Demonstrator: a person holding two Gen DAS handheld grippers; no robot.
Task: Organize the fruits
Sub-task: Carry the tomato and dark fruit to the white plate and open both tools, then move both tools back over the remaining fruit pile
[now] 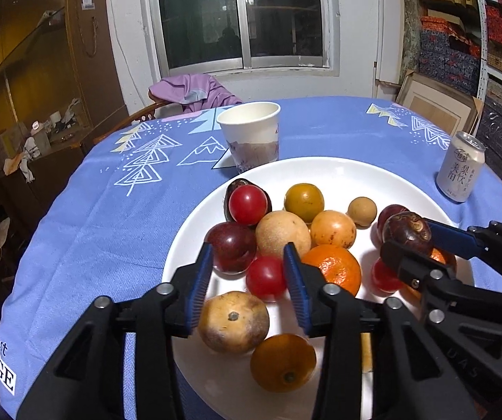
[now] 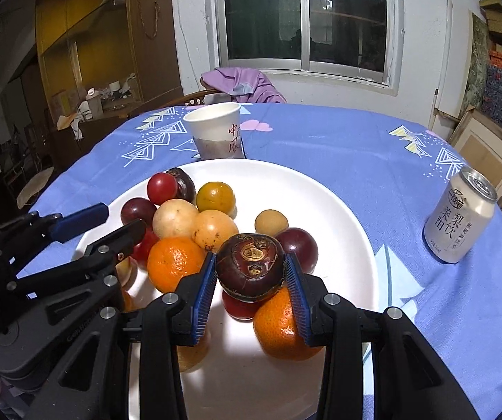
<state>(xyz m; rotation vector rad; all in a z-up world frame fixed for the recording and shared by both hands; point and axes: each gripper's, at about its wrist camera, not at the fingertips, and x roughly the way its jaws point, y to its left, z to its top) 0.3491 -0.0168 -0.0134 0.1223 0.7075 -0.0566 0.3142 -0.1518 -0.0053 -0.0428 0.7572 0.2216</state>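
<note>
Right hand-held gripper (image 2: 251,276) clamps dark fruit (image 2: 249,267) over plate (image 2: 348,210); left hand-held gripper (image 1: 247,280) part-open, empty; lower gently into a gap, then release

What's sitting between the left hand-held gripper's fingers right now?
In the left wrist view, the left hand-held gripper stands open over the white plate, and a red cherry tomato lies between its fingers, unpinched.

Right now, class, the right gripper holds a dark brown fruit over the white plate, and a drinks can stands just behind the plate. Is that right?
Not quite: the paper cup stands behind the white plate; the can stands off to its right, as the right wrist view shows. The right gripper does hold the dark brown fruit.
</note>
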